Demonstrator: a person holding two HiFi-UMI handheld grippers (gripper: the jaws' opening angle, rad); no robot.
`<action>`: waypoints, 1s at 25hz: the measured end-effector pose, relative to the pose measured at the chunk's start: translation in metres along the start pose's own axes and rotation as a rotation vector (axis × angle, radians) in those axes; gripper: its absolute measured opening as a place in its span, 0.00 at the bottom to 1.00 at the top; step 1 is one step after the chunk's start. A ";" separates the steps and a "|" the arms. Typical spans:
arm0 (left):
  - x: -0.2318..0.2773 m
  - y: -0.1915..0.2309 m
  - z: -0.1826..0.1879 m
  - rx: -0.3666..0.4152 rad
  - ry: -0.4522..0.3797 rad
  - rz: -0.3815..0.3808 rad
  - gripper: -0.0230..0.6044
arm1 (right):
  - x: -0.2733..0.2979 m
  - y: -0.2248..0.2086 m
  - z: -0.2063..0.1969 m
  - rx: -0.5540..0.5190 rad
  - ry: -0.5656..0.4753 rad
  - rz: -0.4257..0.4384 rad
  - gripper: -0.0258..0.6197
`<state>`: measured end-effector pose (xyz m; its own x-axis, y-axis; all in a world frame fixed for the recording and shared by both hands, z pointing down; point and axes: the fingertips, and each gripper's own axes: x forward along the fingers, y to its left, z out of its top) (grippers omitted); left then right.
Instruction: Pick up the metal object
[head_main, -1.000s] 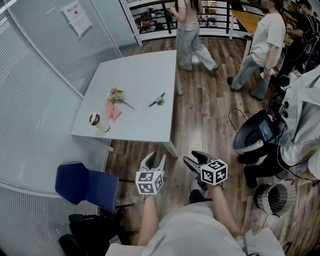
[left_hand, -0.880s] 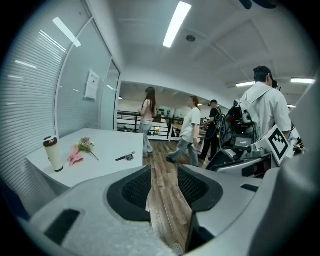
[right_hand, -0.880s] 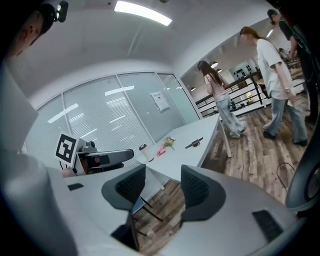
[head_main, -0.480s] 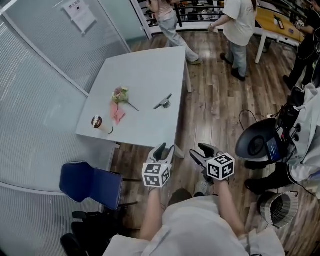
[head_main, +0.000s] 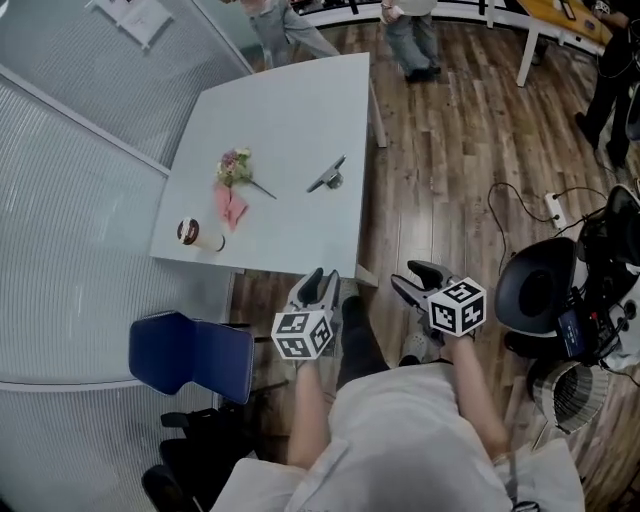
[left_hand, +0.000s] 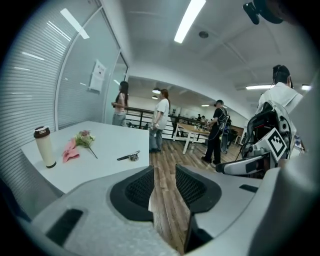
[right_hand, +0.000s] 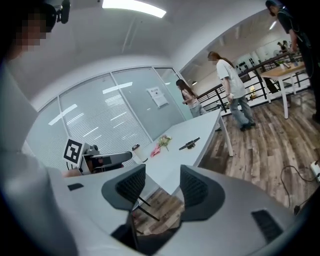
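The metal object (head_main: 326, 176), a slim dark-handled tool with a round metal end, lies on the white table (head_main: 300, 110) near its right side. It also shows in the left gripper view (left_hand: 129, 157) and the right gripper view (right_hand: 189, 144). My left gripper (head_main: 322, 281) hovers over the floor just short of the table's near edge; its jaws have just been closing a little, are still open, and hold nothing. My right gripper (head_main: 410, 275) hangs open and empty to the right of the table corner.
On the table's left part lie a small flower bunch (head_main: 236, 168), a pink cloth (head_main: 230, 208) and a lidded cup (head_main: 190, 234). A blue chair (head_main: 192, 355) stands left of me. A black chair (head_main: 540, 290) and cables sit at right. People stand beyond the table.
Both grippers have moved forward toward the table's near edge, and the table now sits closer. The people at the far end have shifted toward the picture's top edge.
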<state>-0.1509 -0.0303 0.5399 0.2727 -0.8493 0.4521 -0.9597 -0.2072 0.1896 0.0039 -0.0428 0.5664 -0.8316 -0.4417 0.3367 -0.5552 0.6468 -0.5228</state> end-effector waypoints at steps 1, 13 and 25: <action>0.001 0.003 -0.002 0.002 0.000 -0.011 0.25 | 0.002 0.002 -0.001 -0.003 -0.008 0.000 0.36; 0.052 0.031 0.052 -0.006 -0.061 -0.119 0.25 | 0.039 -0.007 0.042 0.005 -0.054 -0.040 0.36; 0.121 0.092 0.080 0.095 -0.018 -0.237 0.25 | 0.130 -0.035 0.089 -0.014 -0.100 -0.136 0.36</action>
<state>-0.2117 -0.1912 0.5425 0.4907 -0.7799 0.3885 -0.8712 -0.4460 0.2051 -0.0837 -0.1779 0.5586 -0.7437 -0.5848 0.3240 -0.6634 0.5853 -0.4662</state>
